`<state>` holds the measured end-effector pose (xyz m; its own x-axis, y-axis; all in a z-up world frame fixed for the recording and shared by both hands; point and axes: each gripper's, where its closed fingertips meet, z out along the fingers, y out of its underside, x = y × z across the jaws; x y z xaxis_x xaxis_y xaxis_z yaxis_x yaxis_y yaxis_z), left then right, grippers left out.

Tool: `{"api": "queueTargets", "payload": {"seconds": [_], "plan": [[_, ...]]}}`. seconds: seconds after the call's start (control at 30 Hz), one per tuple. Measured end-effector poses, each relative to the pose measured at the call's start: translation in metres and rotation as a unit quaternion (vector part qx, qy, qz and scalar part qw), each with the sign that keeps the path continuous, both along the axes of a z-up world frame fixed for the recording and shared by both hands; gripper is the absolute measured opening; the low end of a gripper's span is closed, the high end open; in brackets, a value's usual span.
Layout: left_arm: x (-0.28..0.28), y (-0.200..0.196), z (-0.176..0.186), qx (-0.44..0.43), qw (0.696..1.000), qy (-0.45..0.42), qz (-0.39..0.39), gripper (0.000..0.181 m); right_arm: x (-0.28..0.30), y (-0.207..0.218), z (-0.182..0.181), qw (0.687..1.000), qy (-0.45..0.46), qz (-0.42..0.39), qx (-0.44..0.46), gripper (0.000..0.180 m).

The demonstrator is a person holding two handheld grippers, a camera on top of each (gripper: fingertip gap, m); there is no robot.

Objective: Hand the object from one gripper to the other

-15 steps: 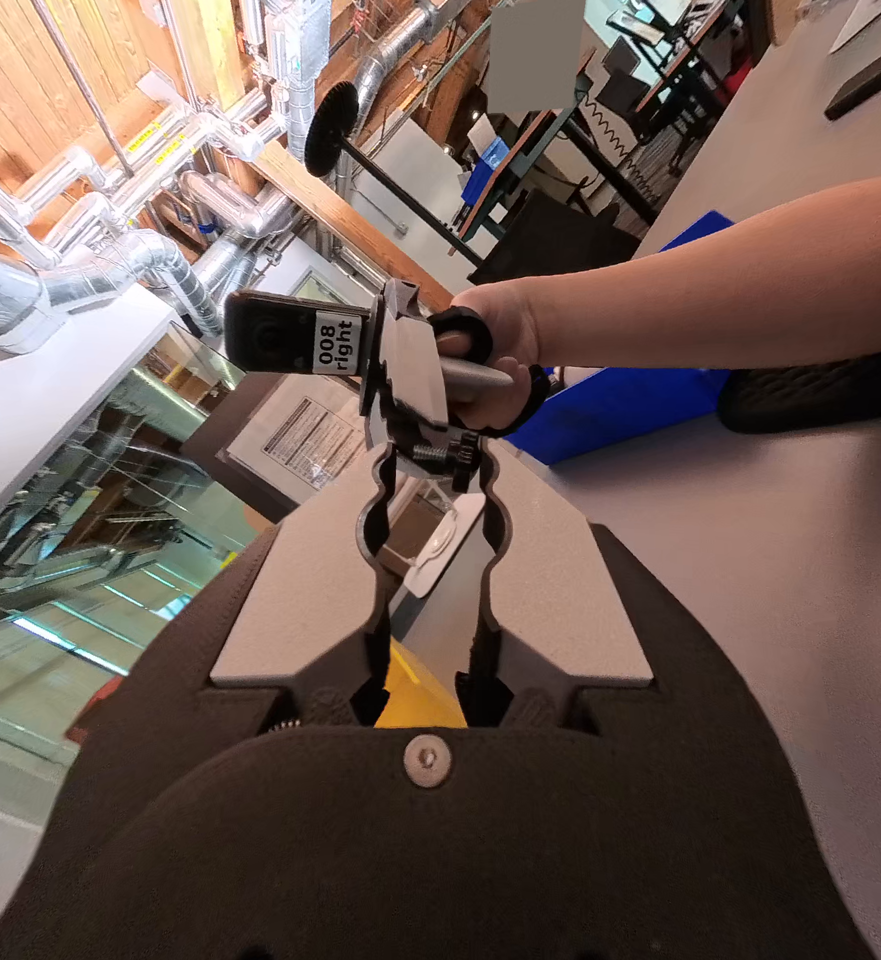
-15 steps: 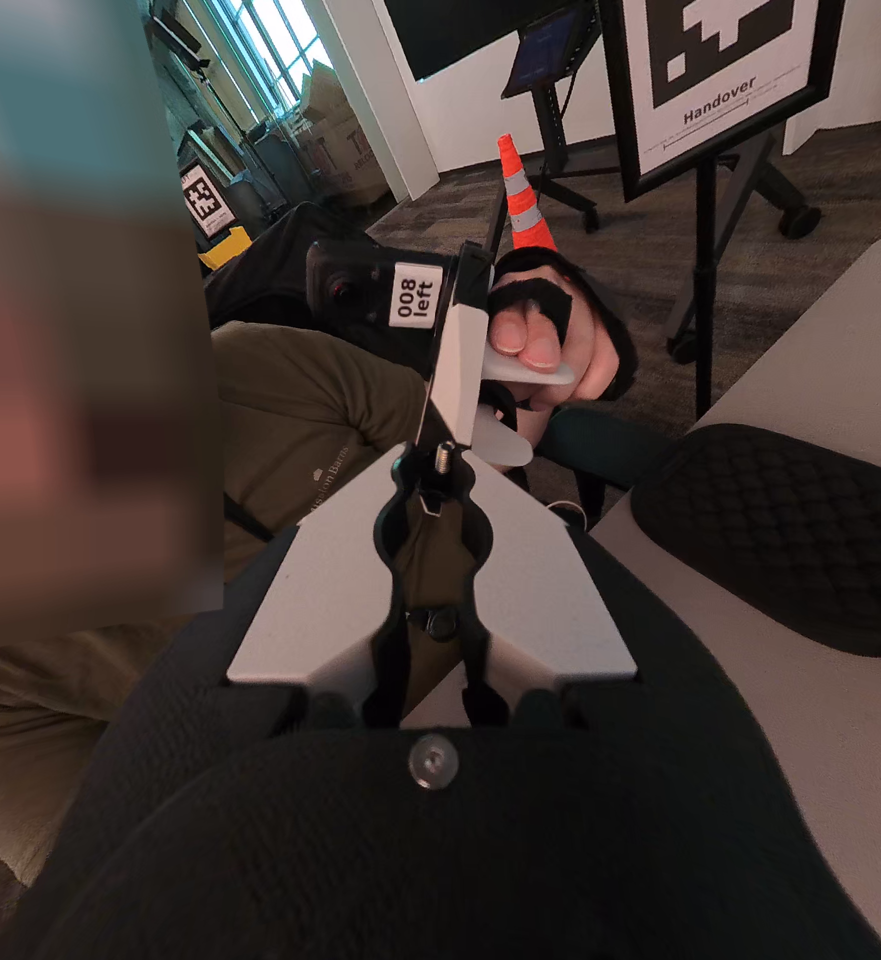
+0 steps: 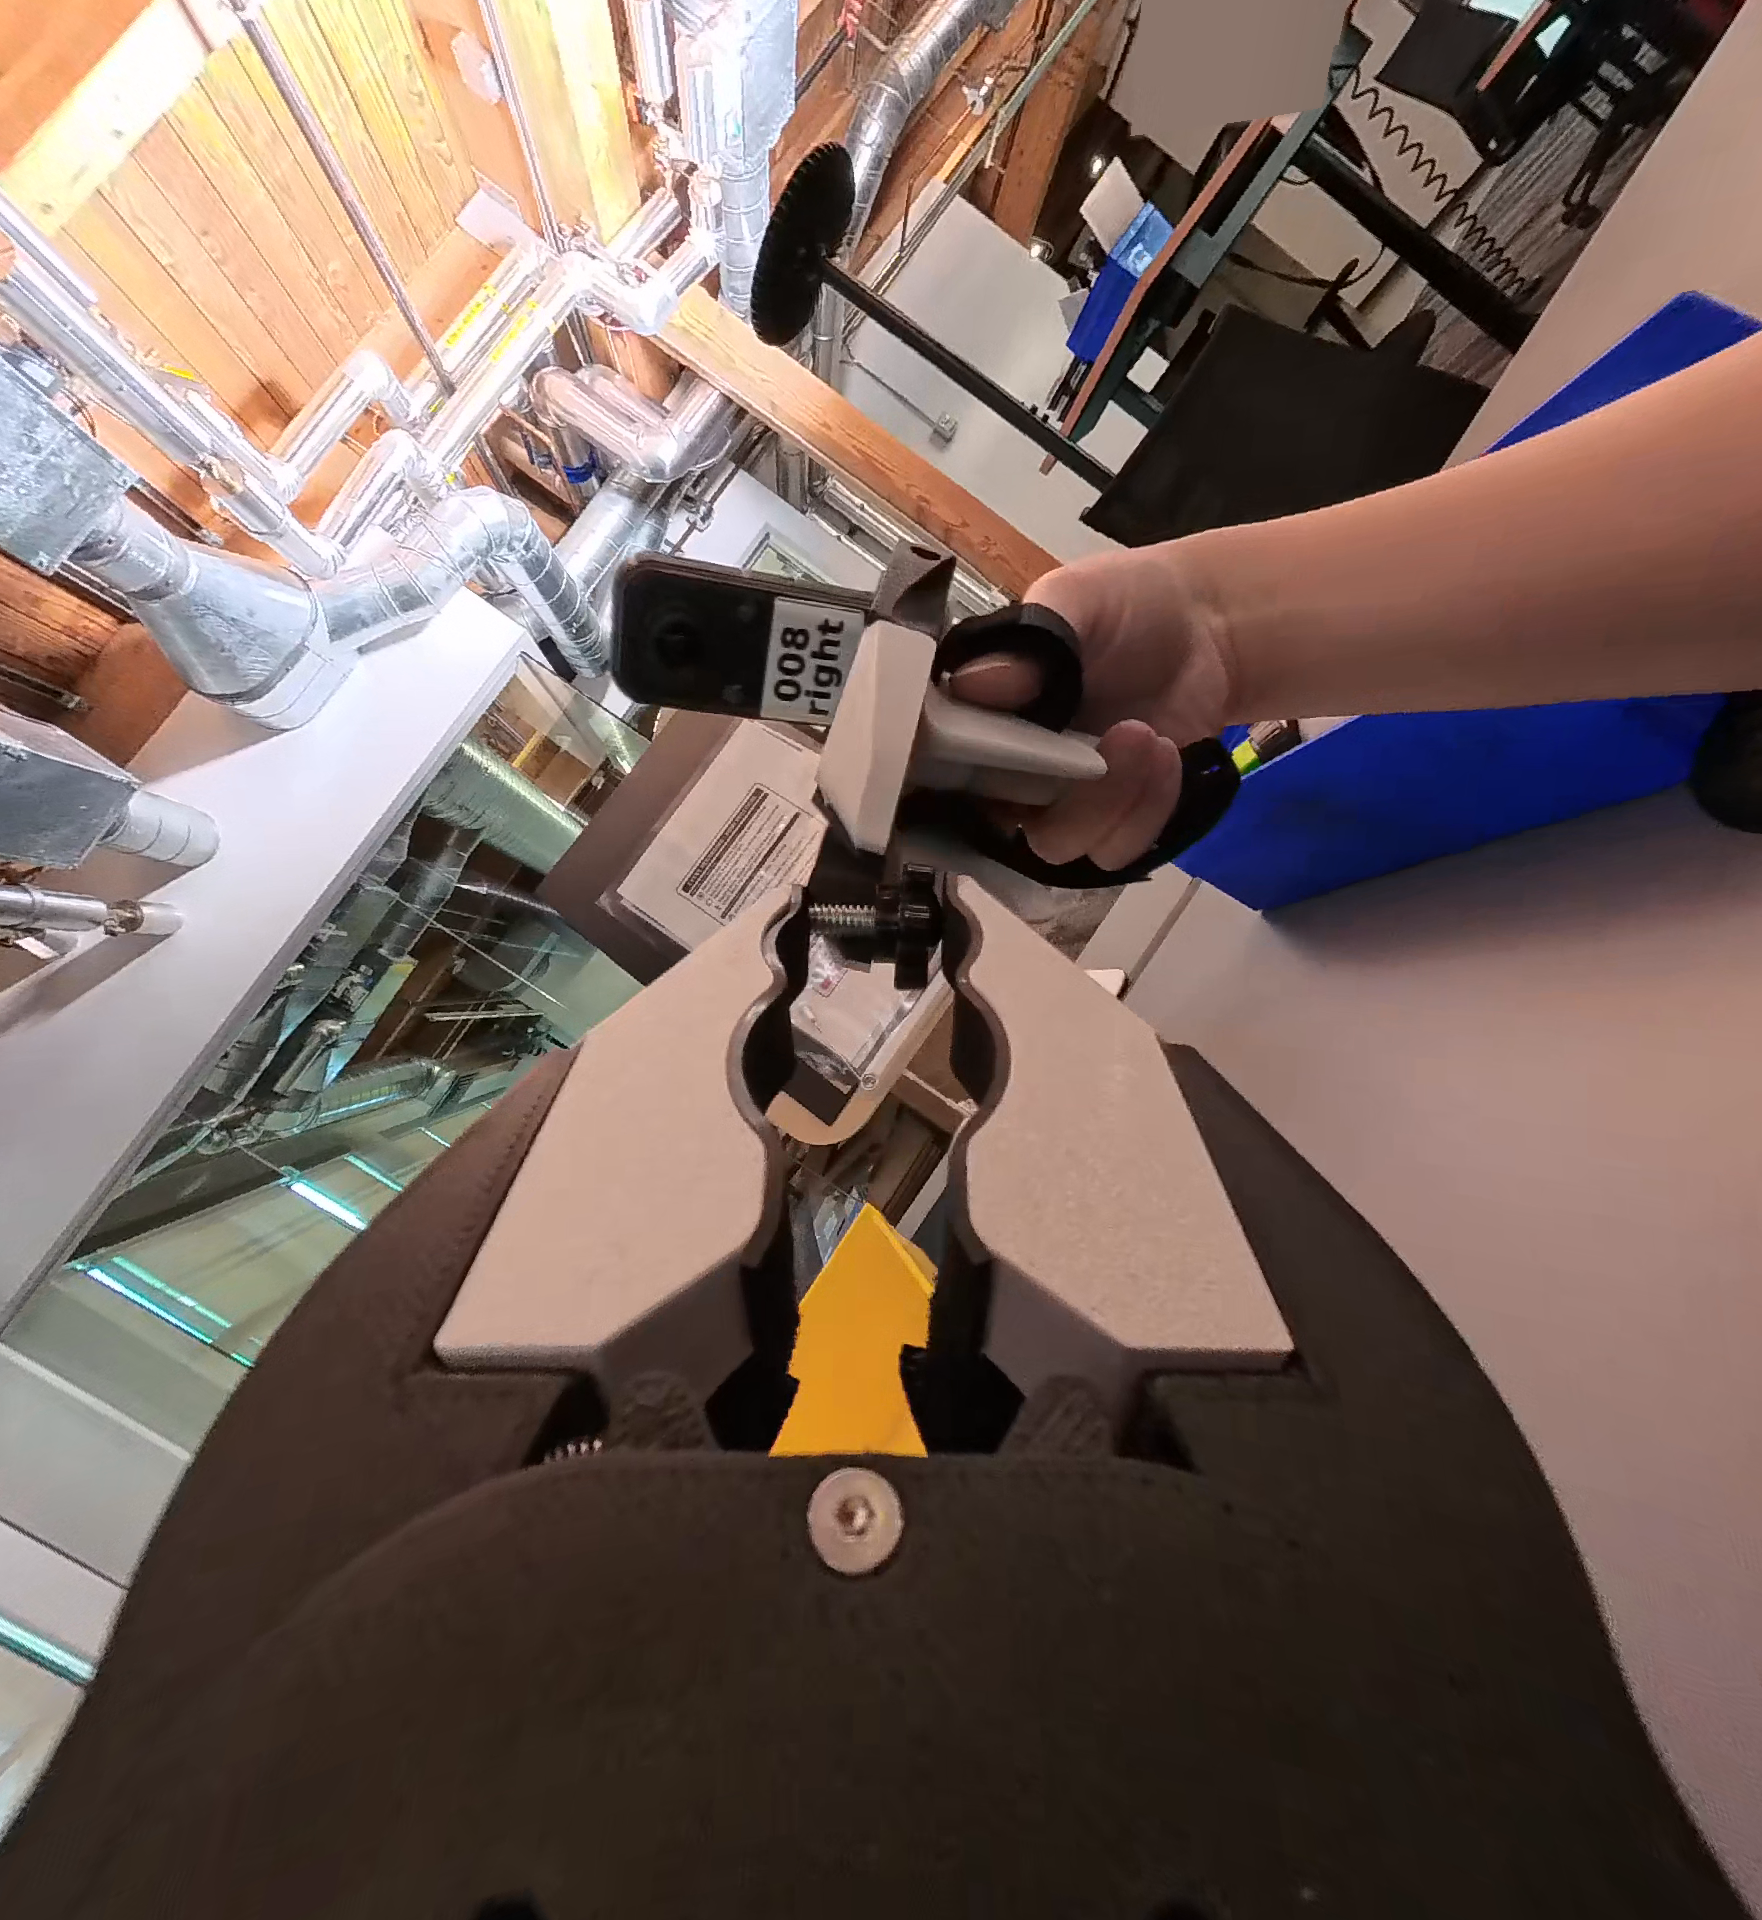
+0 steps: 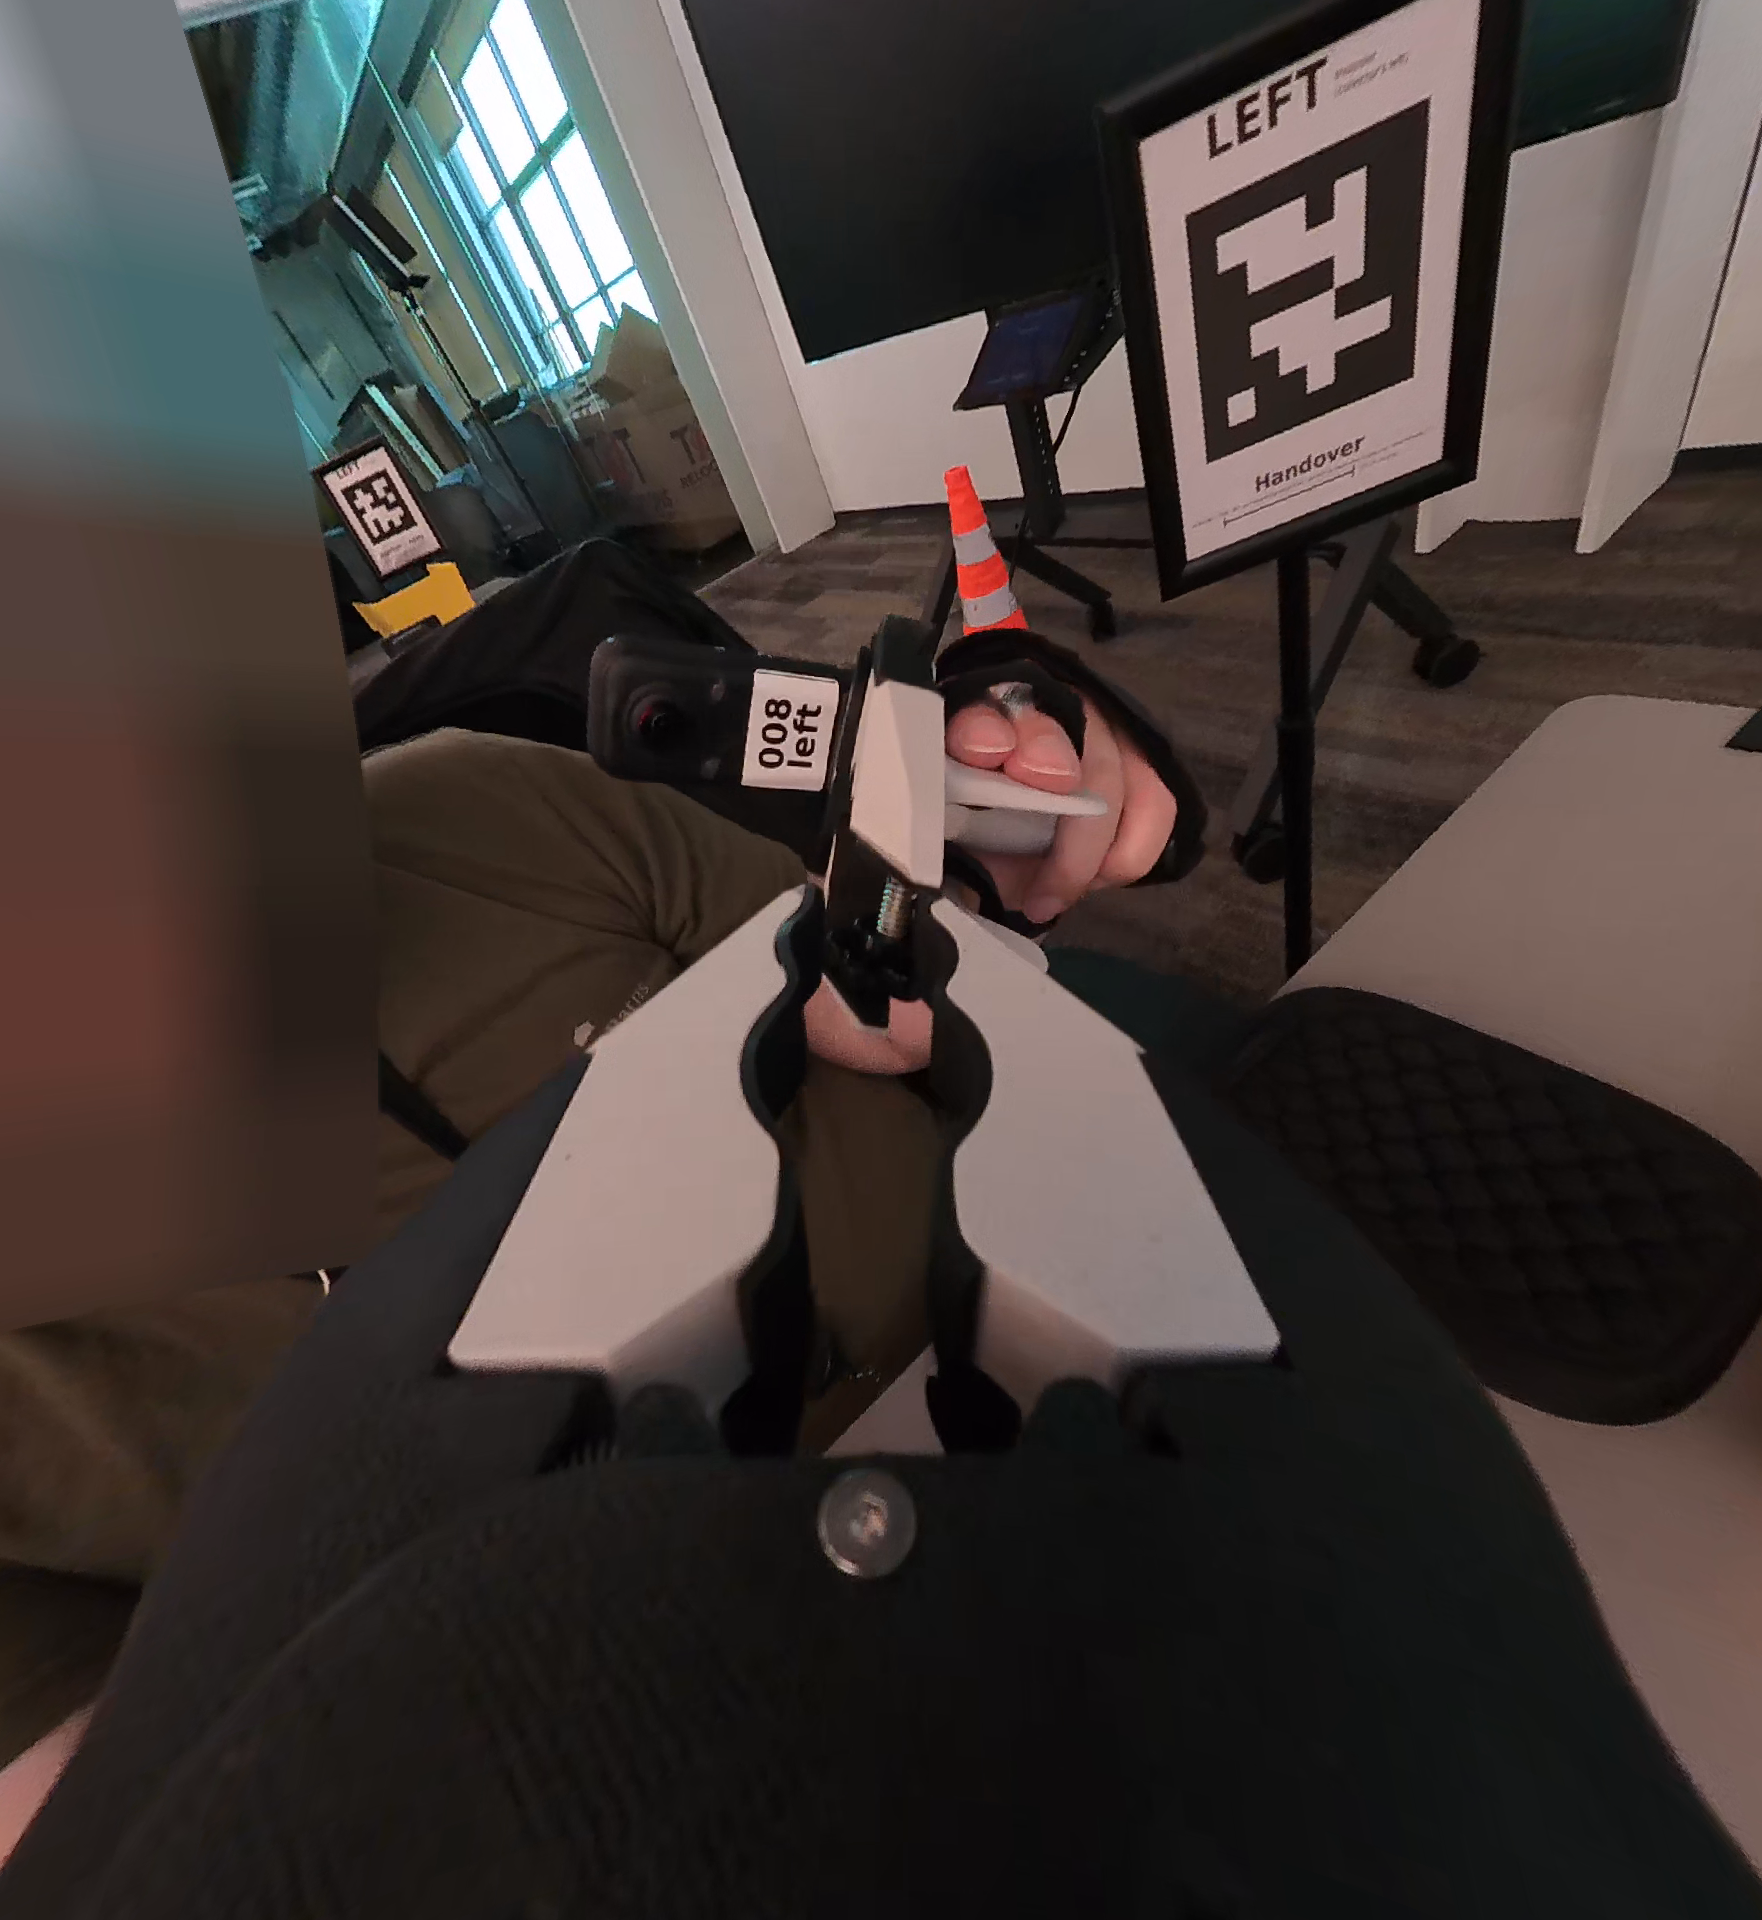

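Knob screw (image 3: 872, 923), black star head on a bare threaded shank, is located in the air at the meeting point of both tools, off the table. In the left wrist view it is seen lying crosswise between the tips of the left gripper (image 3: 872, 914), thread end against one tip and head against the other; the left claw is clamped on it. In the right wrist view the screw (image 4: 882, 935) is seen inside the tip gap of the right gripper (image 4: 869, 925). Whether those tips press on the head cannot be told.

The right gripper is held by a hand (image 3: 1116, 727) in a black strap. The left gripper is held by the other hand (image 4: 1095, 790).

Below and to the side, a grey table (image 3: 1479, 1195) is shown with a black mesh pad (image 4: 1479, 1195) near its rounded edge. A blue bin (image 3: 1428, 790) is set farther along the surface. An olive garment (image 4: 565, 914) is seen close behind the tools.

Beyond the table edge, carpeted floor is occupied by an orange cone (image 4: 981, 582) and a framed marker sign on a stand (image 4: 1303, 291). Overhead, silver ducts (image 3: 233, 623) are run under timber planking.
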<state>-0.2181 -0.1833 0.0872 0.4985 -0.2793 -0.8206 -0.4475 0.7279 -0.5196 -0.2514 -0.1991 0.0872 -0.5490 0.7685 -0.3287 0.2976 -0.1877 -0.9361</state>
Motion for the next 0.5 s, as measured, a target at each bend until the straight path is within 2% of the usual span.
{"api": "queueTargets", "payload": {"seconds": [0.3, 0.5], "plan": [[-0.006, 0.005, 0.023, 0.012, 0.998, -0.054, -0.03, 0.023, 0.005, 0.029, 0.021, 0.996, 0.065, -0.048, -0.034, 0.018], [-0.001, 0.031, 0.052, 0.037, 0.997, -0.049, -0.049, 0.023, 0.033, 0.057, 0.039, 0.984, 0.117, -0.131, 0.026, 0.025]]}}
